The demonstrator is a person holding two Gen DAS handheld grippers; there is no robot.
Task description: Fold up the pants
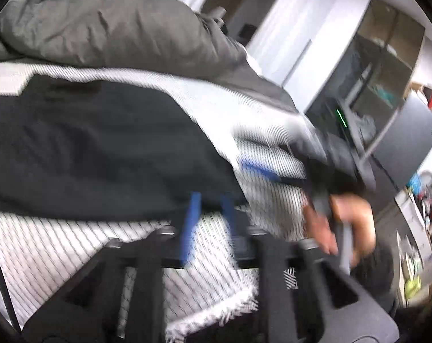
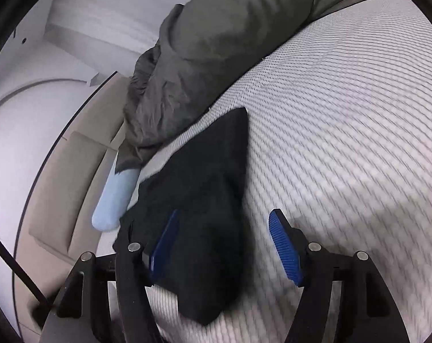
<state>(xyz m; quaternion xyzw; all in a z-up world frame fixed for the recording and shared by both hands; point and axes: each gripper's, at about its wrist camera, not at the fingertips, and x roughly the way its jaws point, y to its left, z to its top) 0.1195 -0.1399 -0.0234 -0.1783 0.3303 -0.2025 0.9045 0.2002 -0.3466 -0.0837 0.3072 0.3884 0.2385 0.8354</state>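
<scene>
The black pants (image 1: 96, 148) lie folded on a white striped bed cover (image 1: 58, 245). In the left wrist view my left gripper (image 1: 210, 200) has its blue pads close together at the pants' near edge; blur hides whether cloth is between them. My right gripper (image 1: 258, 170) shows to the right, held by a hand (image 1: 341, 223). In the right wrist view the pants (image 2: 198, 200) lie between the wide-open blue pads (image 2: 284, 248) of my right gripper (image 2: 224, 217), which hovers over them, empty.
A grey duvet (image 1: 116, 25) is bunched along the far side of the bed, also in the right wrist view (image 2: 204, 45). A light blue pillow (image 2: 116, 200) lies by the beige headboard (image 2: 73, 171). Shelving and a dark screen (image 1: 401, 143) stand beyond the bed.
</scene>
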